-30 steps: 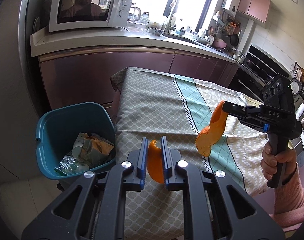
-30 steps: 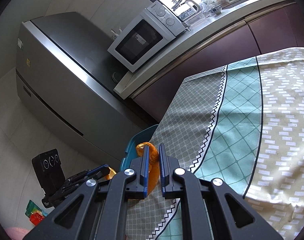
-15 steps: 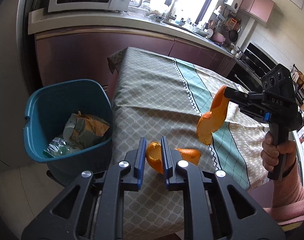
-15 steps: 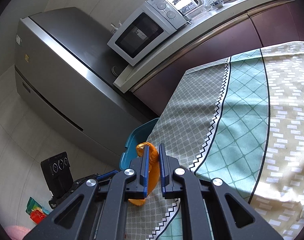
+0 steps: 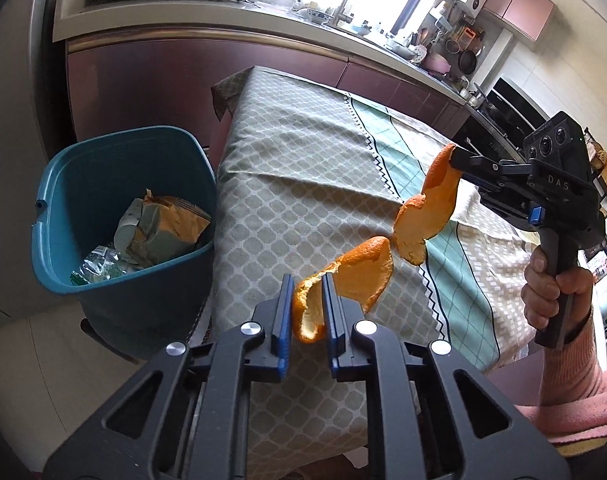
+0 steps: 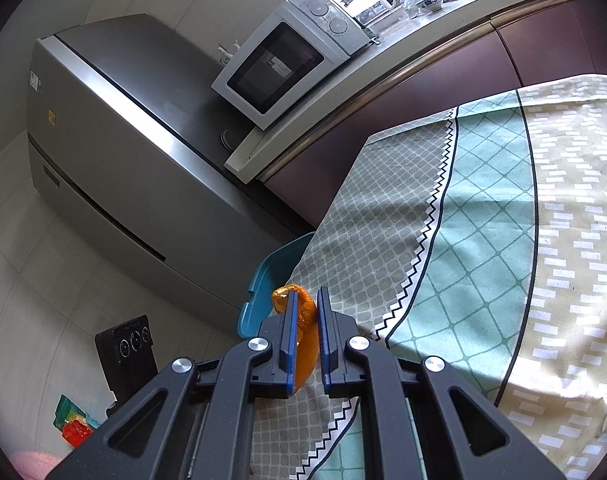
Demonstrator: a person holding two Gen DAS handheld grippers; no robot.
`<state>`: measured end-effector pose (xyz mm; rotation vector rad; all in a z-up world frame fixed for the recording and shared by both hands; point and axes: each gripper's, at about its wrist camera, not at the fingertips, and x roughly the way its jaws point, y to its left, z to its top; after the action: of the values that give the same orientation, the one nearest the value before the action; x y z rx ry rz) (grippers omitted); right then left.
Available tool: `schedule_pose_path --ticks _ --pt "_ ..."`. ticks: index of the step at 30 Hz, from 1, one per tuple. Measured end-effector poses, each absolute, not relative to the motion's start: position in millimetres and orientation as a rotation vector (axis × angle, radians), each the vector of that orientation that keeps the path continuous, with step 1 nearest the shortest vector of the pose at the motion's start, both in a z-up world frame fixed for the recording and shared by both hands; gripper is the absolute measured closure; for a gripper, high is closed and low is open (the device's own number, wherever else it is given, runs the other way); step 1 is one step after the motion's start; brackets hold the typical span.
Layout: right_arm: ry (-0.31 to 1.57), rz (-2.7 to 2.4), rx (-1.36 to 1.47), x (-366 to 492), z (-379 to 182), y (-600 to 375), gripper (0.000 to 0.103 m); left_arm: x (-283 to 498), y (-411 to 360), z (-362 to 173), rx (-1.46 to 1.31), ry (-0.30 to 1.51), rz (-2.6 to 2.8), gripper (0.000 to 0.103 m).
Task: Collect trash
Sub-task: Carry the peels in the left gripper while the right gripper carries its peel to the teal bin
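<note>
Clearly "DAS"-marked, the right hand-held gripper [image 5: 455, 156] pinches orange peel [image 5: 427, 208]; the left hand-held gripper [image 5: 308, 304] pinches another peel [image 5: 343, 280].

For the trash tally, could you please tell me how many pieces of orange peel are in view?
2. One orange peel is pinched in the left gripper; the other peel hangs from the right gripper above the tablecloth. More could lie hidden among the bin trash.

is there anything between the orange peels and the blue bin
Nothing visible. Both peels, left and right, hang above the tablecloth; the bin stands open beside the table, already holding some wrappers.
</note>
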<state>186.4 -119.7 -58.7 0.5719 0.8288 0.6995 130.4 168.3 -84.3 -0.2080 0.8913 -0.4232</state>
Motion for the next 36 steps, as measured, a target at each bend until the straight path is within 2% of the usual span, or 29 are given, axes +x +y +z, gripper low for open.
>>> schedule_pose_path --ticks 17,36 --pt "0.805 0.769 0.556 205.7 -41.0 -81.7 0.095 125.6 197.4 -38.9 -0.216 0.75 -0.351 0.092" --pt "0.852 0.819 0.542 254.5 -40.9 -6.3 0.095 157.8 263.0 -26.6 -0.245 0.688 -0.169 0.092"
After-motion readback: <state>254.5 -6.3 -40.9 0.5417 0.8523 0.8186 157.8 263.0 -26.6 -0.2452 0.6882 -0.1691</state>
